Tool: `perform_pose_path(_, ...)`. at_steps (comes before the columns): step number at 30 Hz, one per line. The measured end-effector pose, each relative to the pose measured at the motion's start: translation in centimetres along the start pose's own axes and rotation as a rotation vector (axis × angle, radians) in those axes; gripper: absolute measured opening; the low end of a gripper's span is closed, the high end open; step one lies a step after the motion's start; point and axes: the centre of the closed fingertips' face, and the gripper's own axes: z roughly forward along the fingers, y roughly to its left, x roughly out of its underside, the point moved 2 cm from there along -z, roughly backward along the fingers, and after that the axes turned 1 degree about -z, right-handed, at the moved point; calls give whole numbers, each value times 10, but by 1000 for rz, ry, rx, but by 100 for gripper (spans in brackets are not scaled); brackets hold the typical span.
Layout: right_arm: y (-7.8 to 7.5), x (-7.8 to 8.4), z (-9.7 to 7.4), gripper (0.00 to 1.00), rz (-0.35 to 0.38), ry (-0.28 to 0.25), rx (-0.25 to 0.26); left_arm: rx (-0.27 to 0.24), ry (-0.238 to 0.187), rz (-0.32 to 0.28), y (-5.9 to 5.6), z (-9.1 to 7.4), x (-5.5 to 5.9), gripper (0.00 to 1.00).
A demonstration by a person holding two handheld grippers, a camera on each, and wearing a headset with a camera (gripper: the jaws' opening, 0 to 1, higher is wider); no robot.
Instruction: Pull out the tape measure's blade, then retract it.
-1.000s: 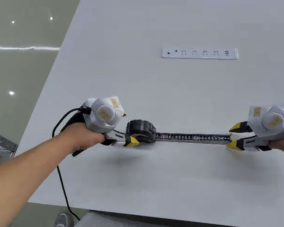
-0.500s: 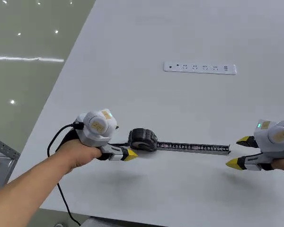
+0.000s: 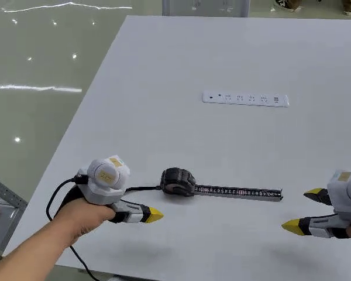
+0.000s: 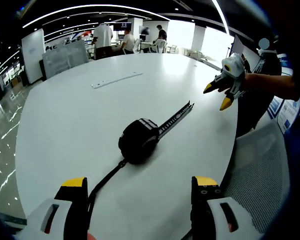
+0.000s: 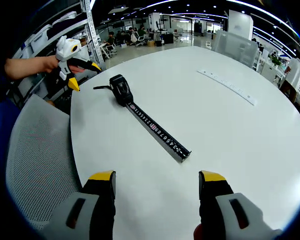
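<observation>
Tape measure (image 3: 177, 181), blade (image 3: 240, 192) extended, left tool (image 3: 153, 215) and right tool (image 3: 303, 209) gaping, empty, right partly cropped

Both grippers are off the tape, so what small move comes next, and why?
Probably move the left gripper forward to close on the tape measure case. The blade lies pulled out on the table, not yet retracted, and the left and right gripper both stand open, clear of it.

Your white table (image 3: 164, 70) carries a white power strip (image 3: 245, 99) toward its far side, lying flat, sockets up. Grey mesh chair (image 5: 35, 160) just beside the table's edge.
</observation>
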Motion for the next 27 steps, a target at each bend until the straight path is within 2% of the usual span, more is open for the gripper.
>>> perform_pose_path(5, 13, -1, -9, 69, 12, -14, 4, -30, -18, -40, -2, -13, 4, 84)
perform_pose_path(11, 27, -5, -21, 74, 48, -42, -9, -38, -27, -65, -11, -28, 11, 86)
perform_pose_path(21, 35, 0, -45, 82, 84, -50, 30, -64, -46, -89, -13, -58, 18, 93)
perform_pose_path(27, 43, 0, -58, 89, 136, -65, 44, -60, -56, -84, -18, -73, 21, 96)
